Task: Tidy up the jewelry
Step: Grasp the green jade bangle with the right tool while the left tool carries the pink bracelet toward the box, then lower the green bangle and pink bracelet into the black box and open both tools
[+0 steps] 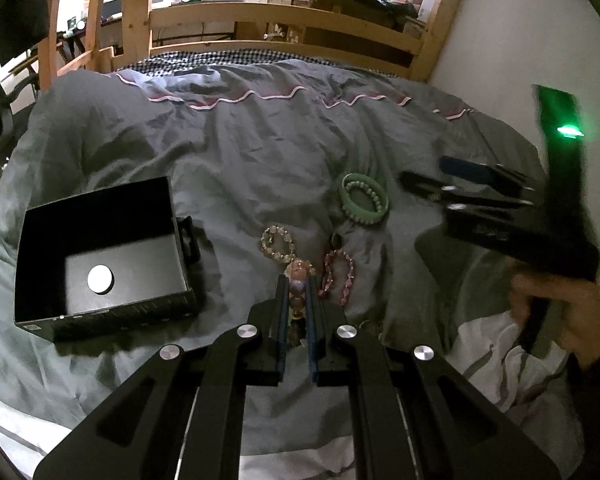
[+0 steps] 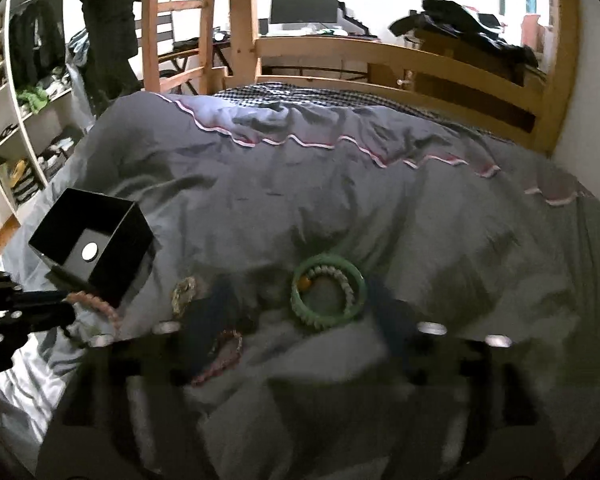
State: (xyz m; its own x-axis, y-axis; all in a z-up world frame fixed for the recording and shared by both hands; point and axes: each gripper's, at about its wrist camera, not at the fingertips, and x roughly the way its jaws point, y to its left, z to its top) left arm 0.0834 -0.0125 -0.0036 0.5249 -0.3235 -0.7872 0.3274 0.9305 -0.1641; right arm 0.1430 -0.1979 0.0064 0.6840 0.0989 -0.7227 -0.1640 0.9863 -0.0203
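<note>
My left gripper (image 1: 298, 280) is shut on a brown and pink beaded bracelet (image 1: 298, 276) above the grey duvet; it shows in the right wrist view (image 2: 96, 304) hanging from the fingers. A black open box (image 1: 100, 256) with a white disc inside sits to the left, also seen in the right wrist view (image 2: 96, 240). A green bangle with a pearl bracelet inside (image 1: 365, 198) lies further off (image 2: 328, 292). A clear bead bracelet (image 1: 278, 242) and a pink bracelet (image 1: 338, 276) lie close by. My right gripper (image 1: 428, 178) is open over the duvet right of the bangle, blurred in its own view.
The grey duvet (image 1: 240, 152) is wrinkled, with a white sheet (image 1: 496, 356) at the near right. A wooden bed frame (image 1: 284, 12) stands behind, a wall on the right and shelves (image 2: 28, 132) on the left.
</note>
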